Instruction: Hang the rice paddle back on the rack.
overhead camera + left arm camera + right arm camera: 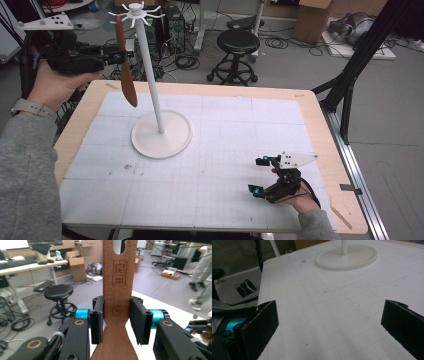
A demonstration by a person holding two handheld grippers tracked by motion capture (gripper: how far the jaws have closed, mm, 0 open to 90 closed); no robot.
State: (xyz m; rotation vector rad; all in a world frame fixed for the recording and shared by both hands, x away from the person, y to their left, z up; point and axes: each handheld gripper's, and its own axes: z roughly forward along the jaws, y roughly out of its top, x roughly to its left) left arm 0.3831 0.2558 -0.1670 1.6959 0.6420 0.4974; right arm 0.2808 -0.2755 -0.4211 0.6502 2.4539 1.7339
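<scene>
Checking left gripper (117, 55), pinching what? (A)
Clamping both pads on the wooden spatula (117, 290) handle, holding it upright, blade hanging down, right beside the rack (155, 90) pole. (B)
Keeping it raised why? (A)
Lining the handle slot up with a hook at the rack's top, probably; possibly hooking on already, too small for telling. (B)
Right gripper (257, 175) doing anything? (A)
Resting low over the table (225, 150), jaws spread wide, gripping nothing, staying well apart, likely avoiding the hanging. (B)
</scene>
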